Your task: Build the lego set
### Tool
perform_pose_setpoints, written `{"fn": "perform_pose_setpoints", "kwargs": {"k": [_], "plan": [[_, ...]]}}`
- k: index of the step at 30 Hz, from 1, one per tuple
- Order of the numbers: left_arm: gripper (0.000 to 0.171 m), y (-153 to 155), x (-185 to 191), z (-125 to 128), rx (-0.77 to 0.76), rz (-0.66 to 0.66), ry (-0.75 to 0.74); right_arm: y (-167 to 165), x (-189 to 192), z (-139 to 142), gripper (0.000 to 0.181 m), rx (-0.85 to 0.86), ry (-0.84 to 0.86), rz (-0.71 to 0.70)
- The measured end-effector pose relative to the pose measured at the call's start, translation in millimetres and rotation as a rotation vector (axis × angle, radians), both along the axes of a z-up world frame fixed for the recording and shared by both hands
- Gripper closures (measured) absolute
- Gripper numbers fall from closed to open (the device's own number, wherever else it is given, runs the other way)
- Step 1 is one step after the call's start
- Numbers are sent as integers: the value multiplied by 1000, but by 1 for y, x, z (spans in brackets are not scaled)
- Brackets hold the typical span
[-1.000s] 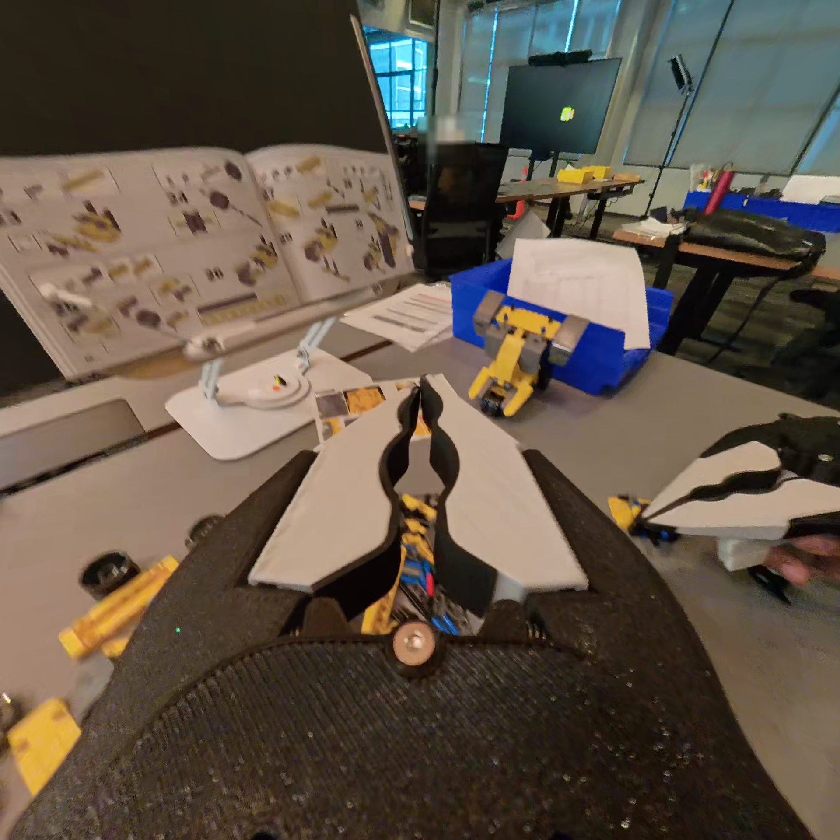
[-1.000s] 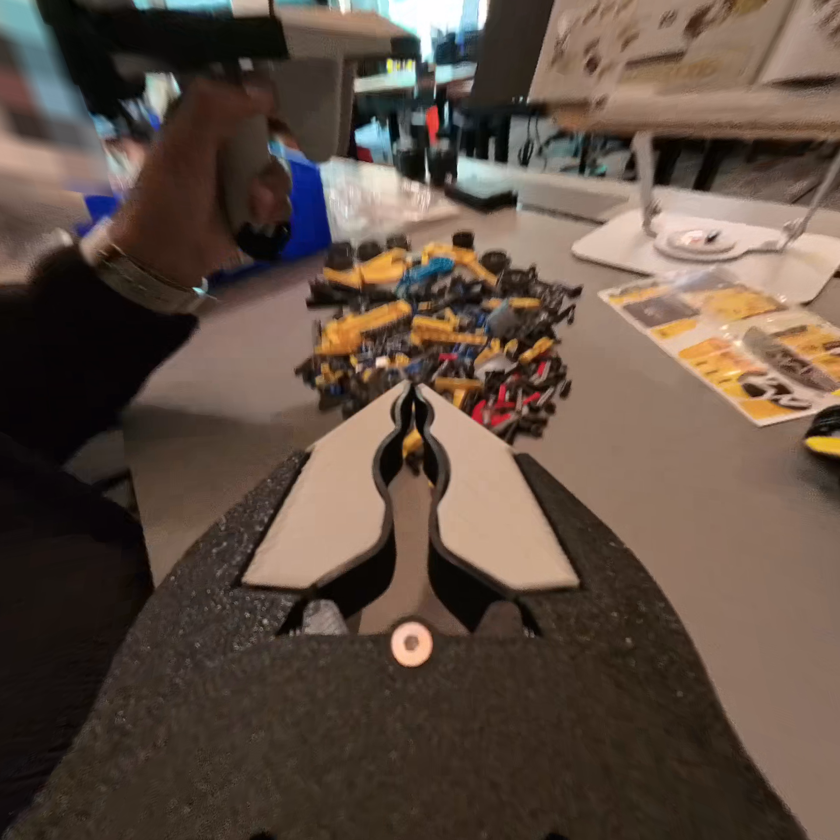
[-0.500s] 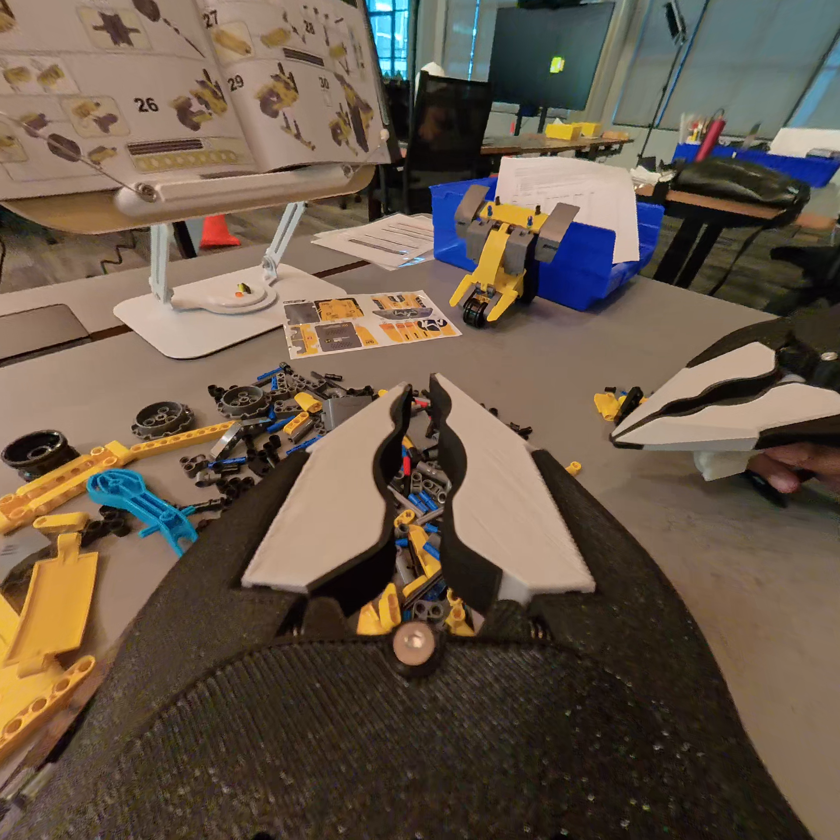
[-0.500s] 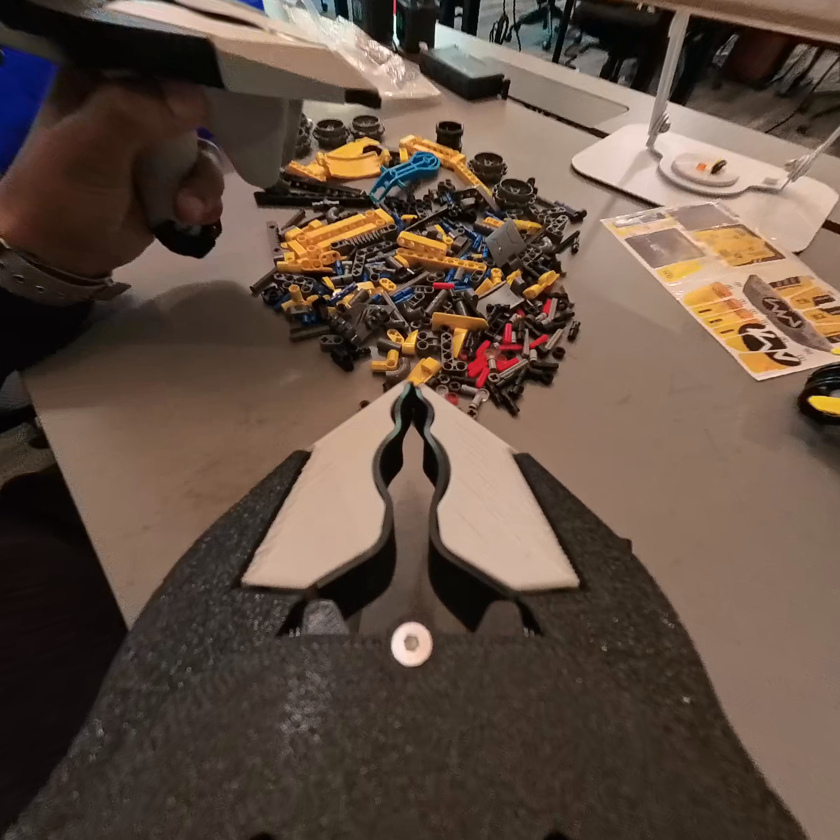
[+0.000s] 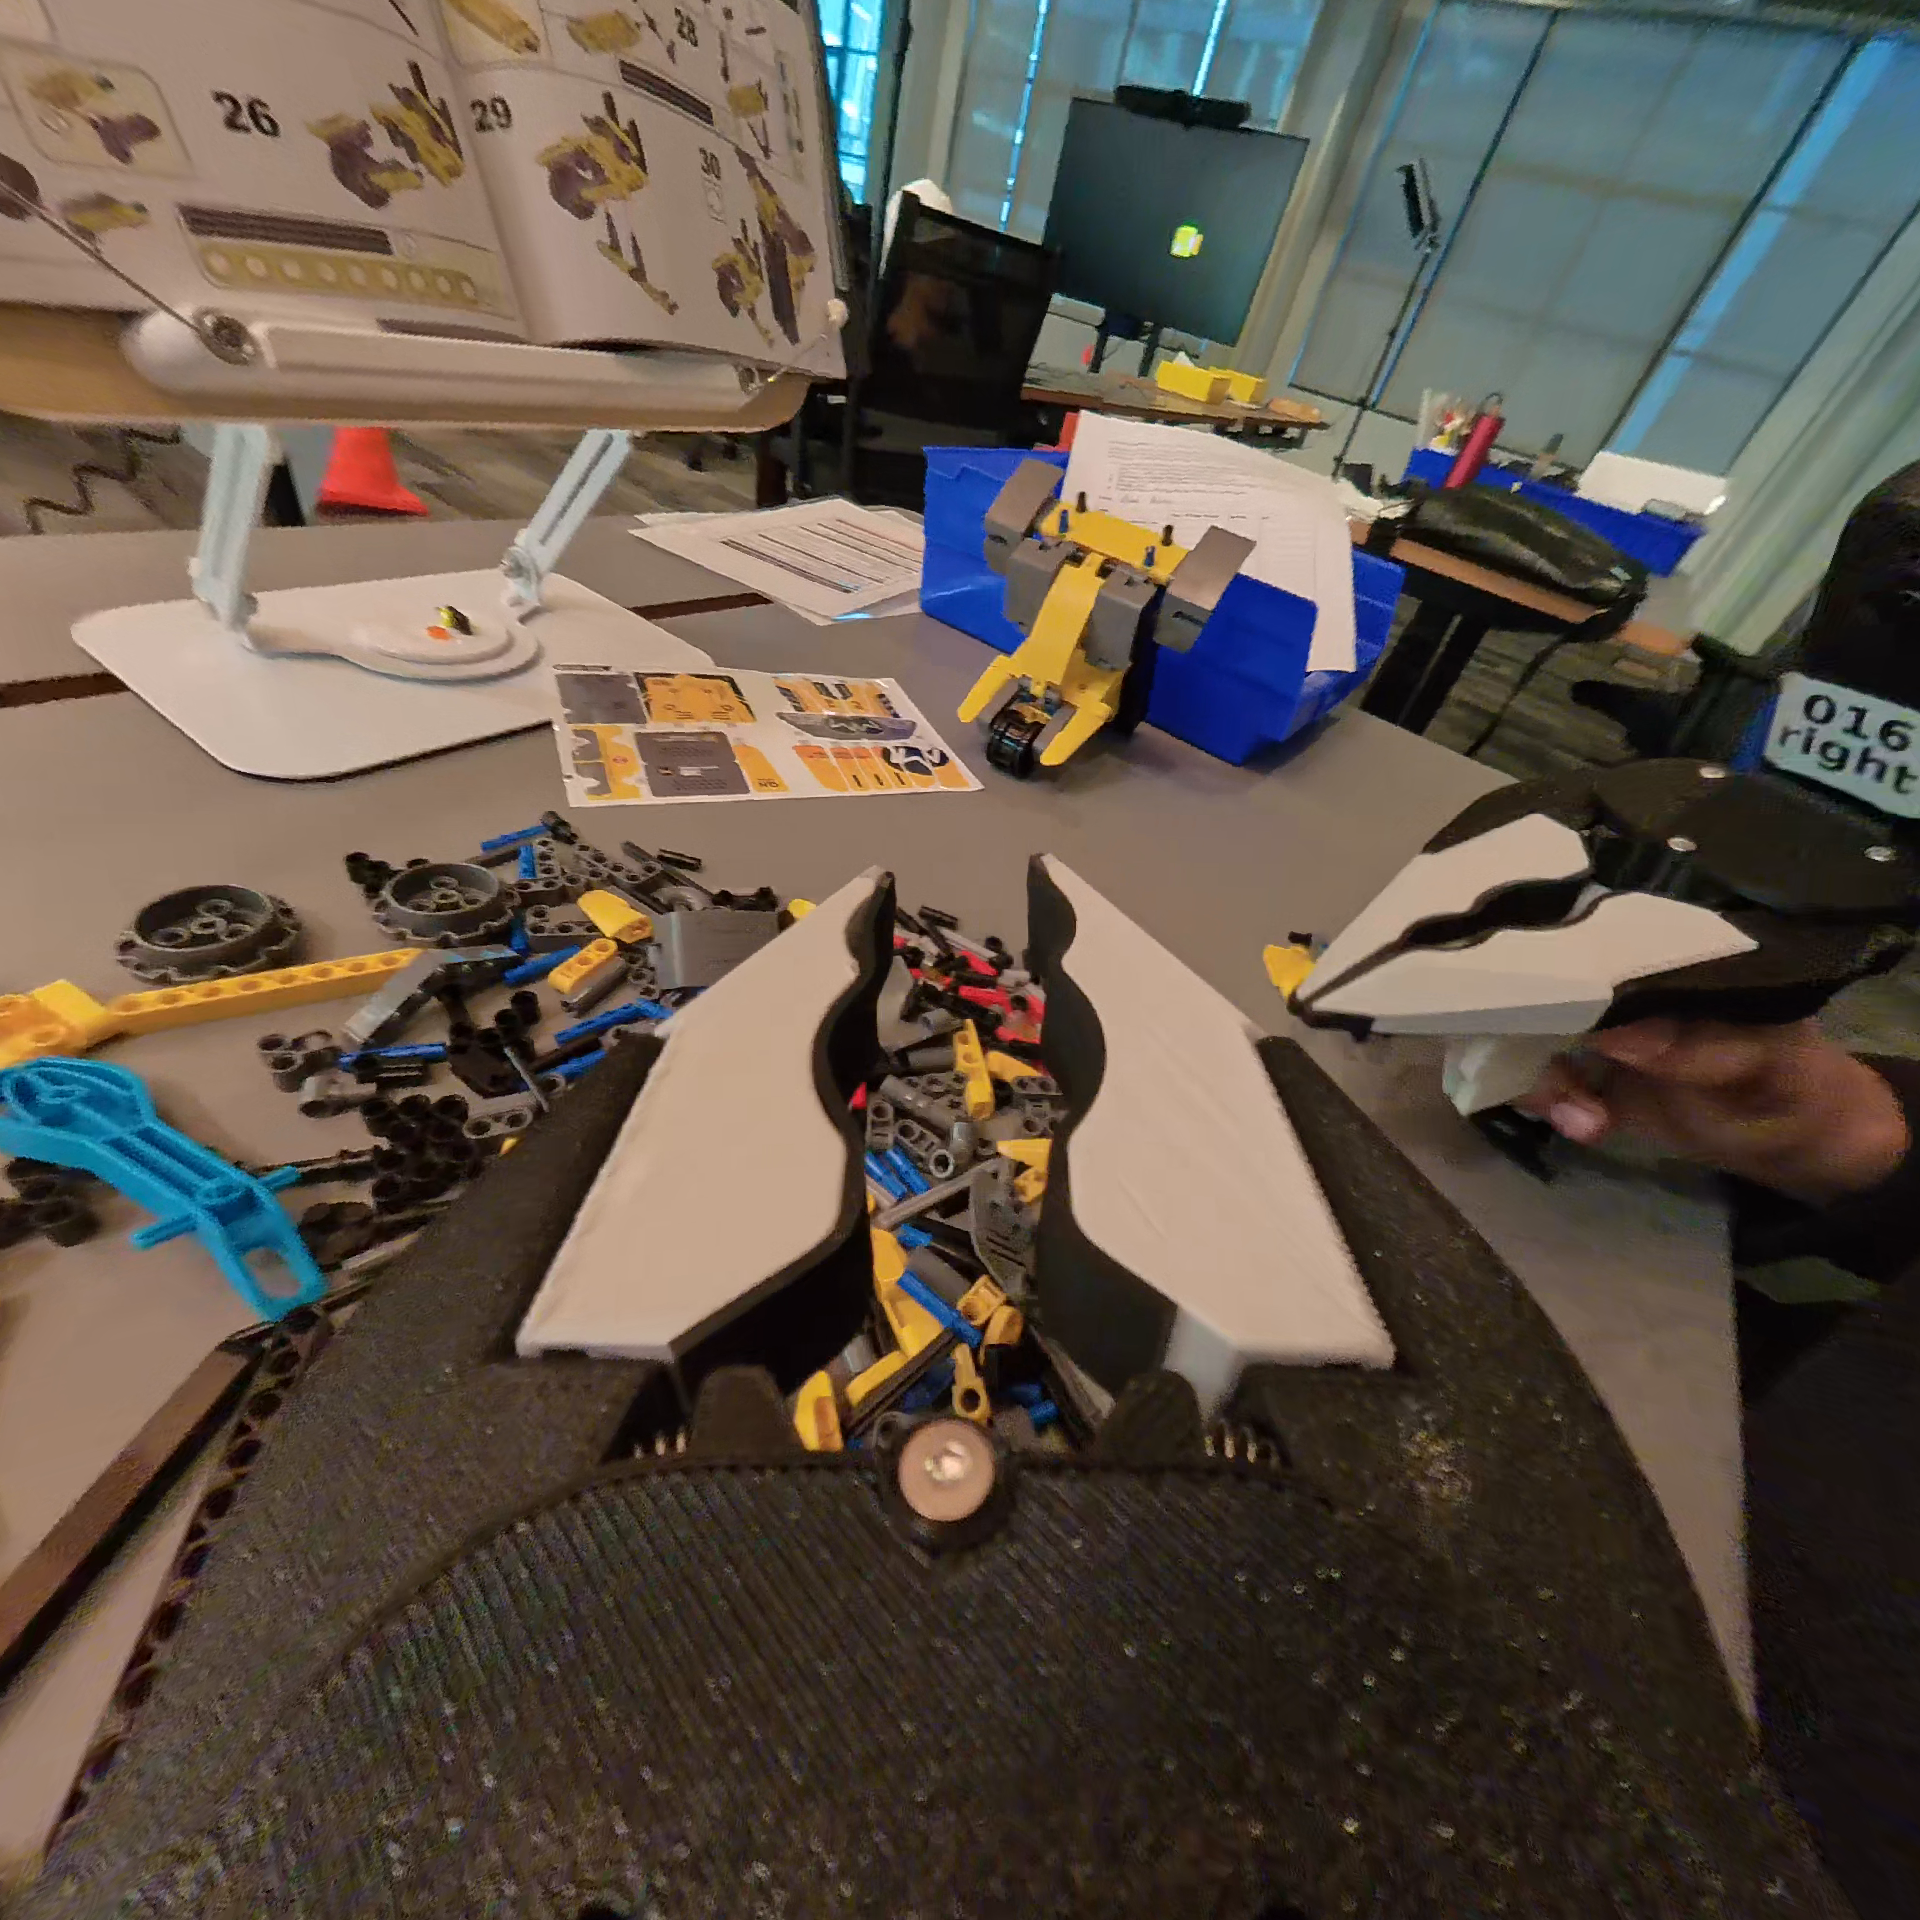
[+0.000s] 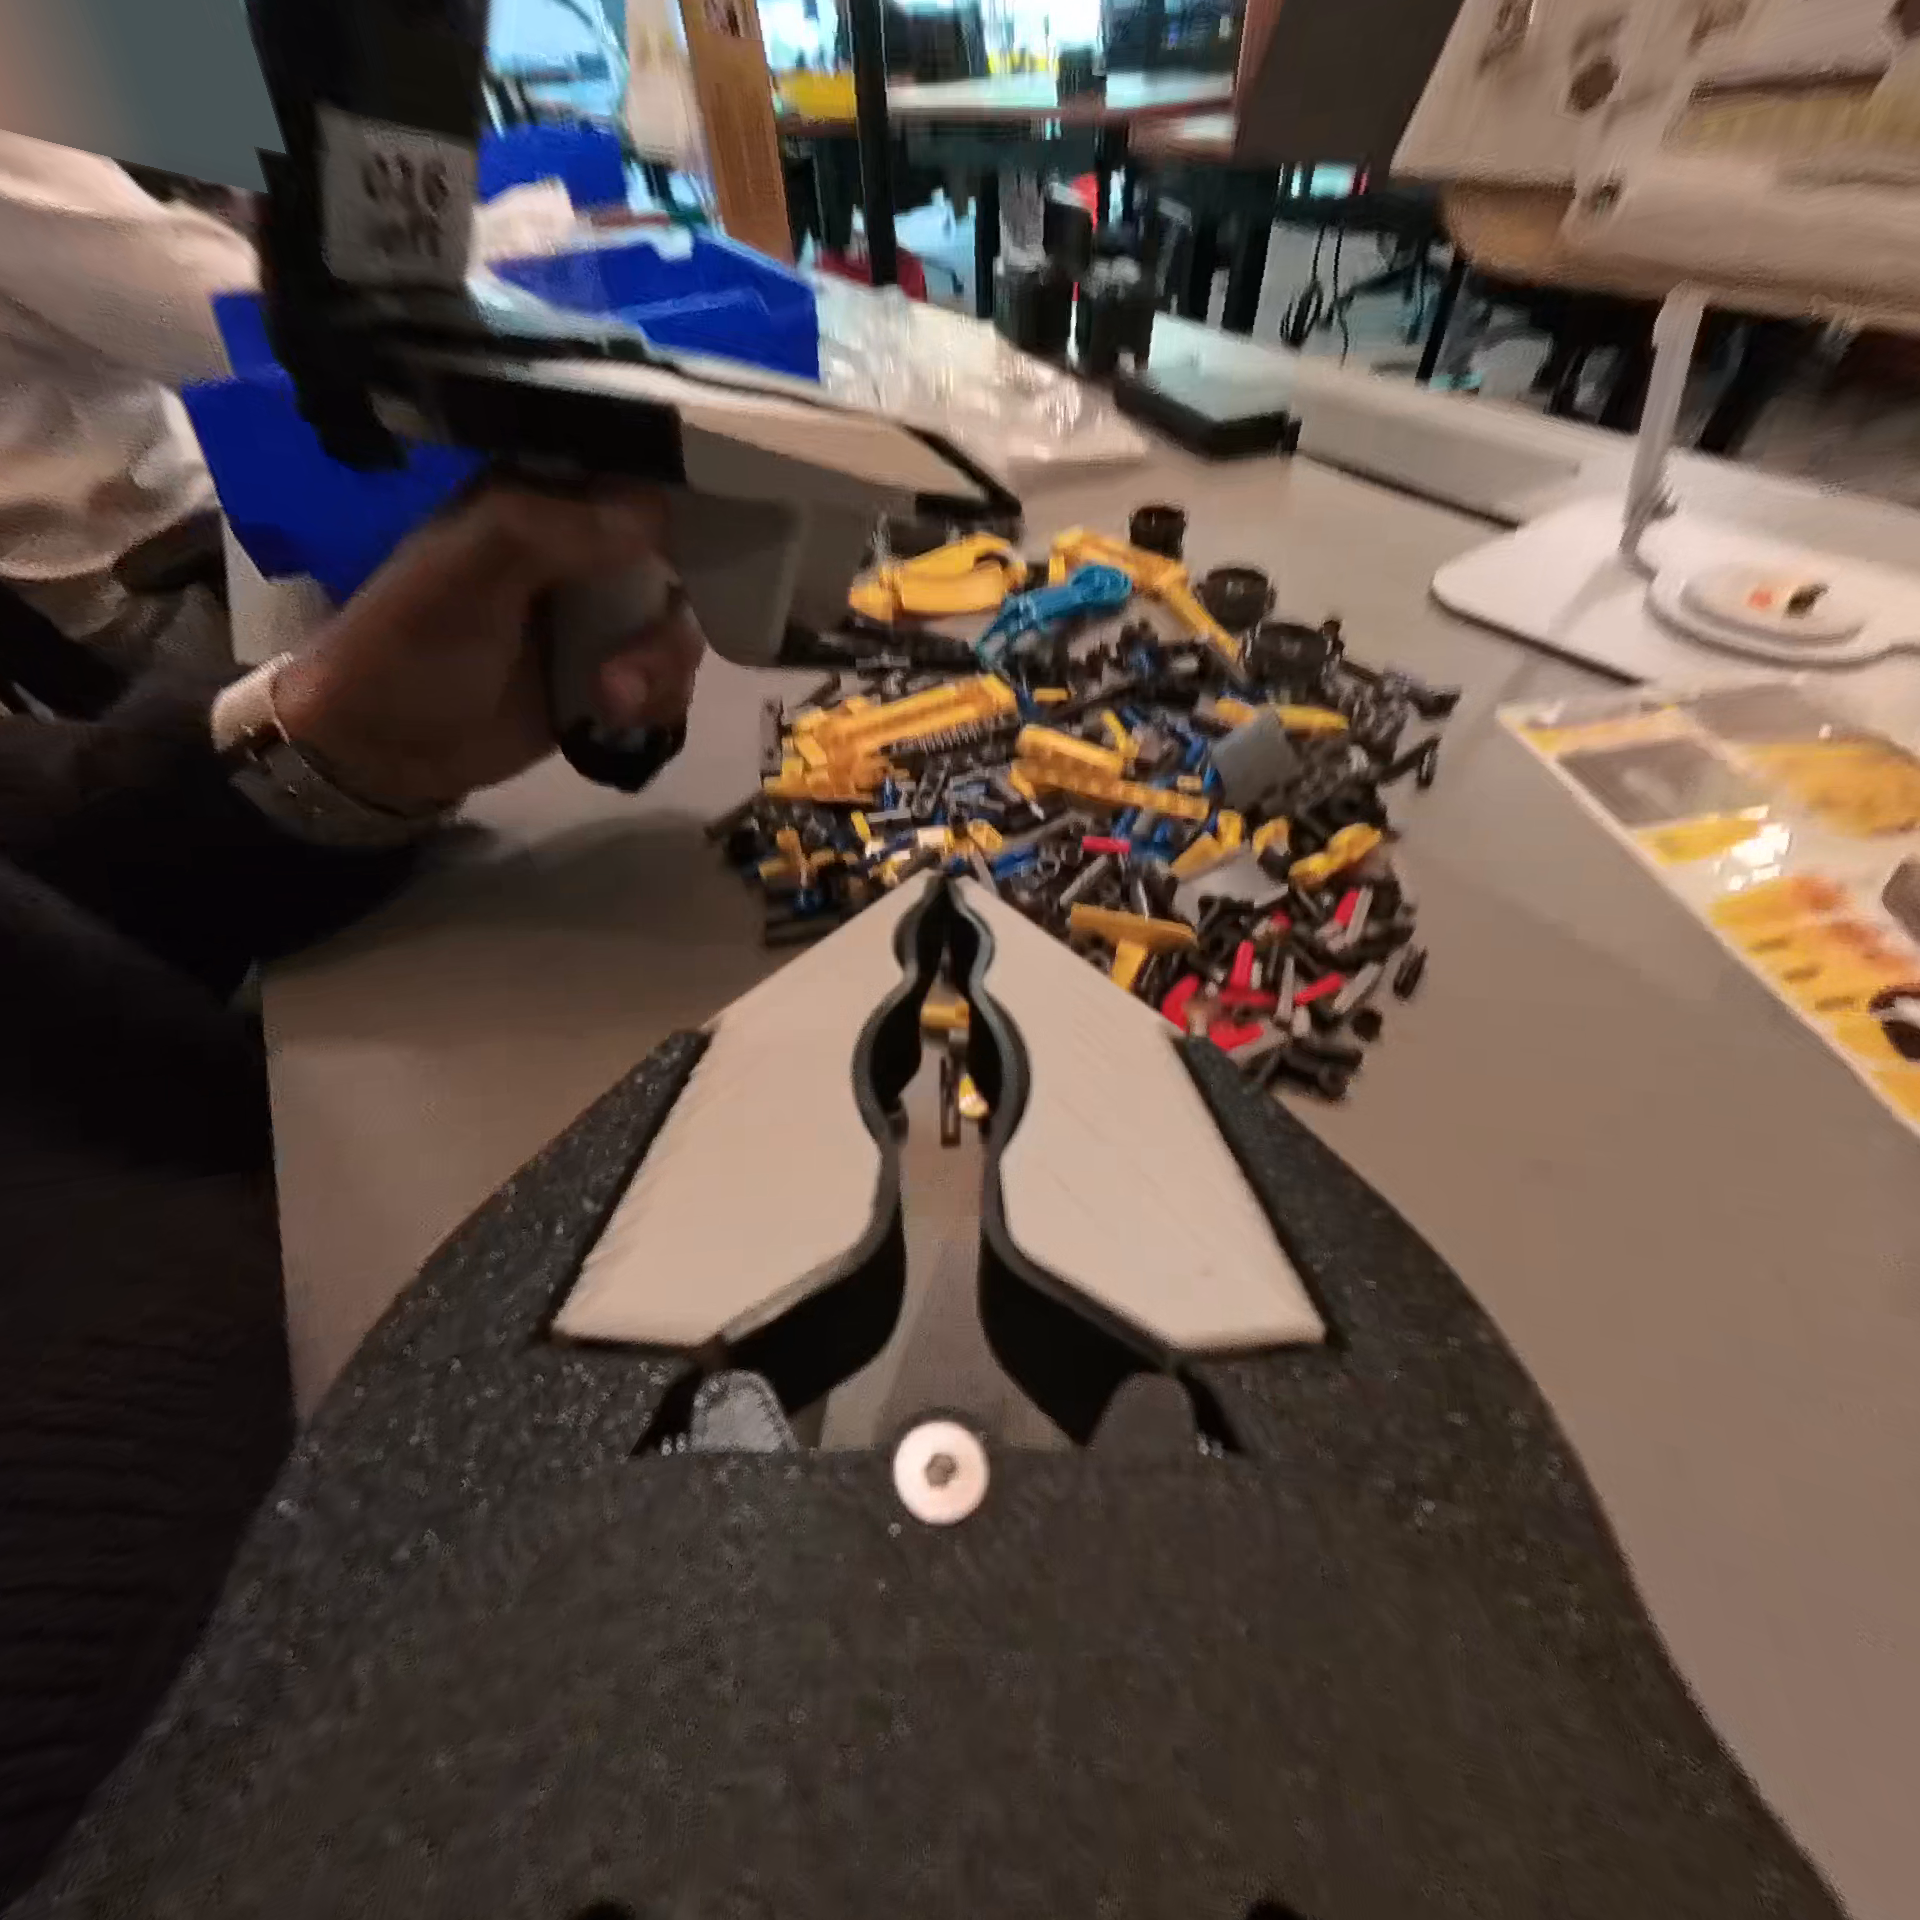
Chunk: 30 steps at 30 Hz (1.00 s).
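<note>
Both wrist views look low across the shared brick pile (image 5: 935,1122).

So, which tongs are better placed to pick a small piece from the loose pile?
Probably the left. The left tongs stand open directly over the pile of pieces, which shows between them. The right tongs are shut and only at the pile's near edge.

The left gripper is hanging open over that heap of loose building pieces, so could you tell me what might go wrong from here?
1. The left gripper is open above a dense pile of small parts; closing there may pinch several at once.
2. The right gripper, shut, sits close to the pile's near edge and could scatter pieces across the table.
3. The right wrist view is blurred, so fine aim is uncertain.
</note>
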<state>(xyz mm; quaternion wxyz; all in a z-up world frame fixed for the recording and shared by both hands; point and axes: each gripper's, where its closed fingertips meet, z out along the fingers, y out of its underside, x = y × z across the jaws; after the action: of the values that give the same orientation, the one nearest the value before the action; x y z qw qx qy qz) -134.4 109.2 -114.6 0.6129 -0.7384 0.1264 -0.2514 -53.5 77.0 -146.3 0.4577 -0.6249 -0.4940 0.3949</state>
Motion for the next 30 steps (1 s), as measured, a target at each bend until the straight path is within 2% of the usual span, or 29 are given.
{"fn": "perform_pose_setpoints", "kwargs": {"k": [4,7,12,16,20,25,30], "plan": [[147,-6,-5,9,41,20,9,-7,-10,4,181,34,31,42],[154,-10,-4,10,74,25,33,-22,-5,11,181,131,68,91],[155,-16,9,9,64,-42,-23,-20,8,13,181,203,96,21],[155,-16,1,8,81,6,12,-16,13,18,181,131,153,29],[155,-20,-4,18,126,14,-39,-9,12,16,181,20,161,50],[154,-22,-6,24,145,6,-74,-8,17,21,181,27,199,30],[154,-23,-1,23,150,-5,-50,3,20,13,181,23,146,-61]]}}
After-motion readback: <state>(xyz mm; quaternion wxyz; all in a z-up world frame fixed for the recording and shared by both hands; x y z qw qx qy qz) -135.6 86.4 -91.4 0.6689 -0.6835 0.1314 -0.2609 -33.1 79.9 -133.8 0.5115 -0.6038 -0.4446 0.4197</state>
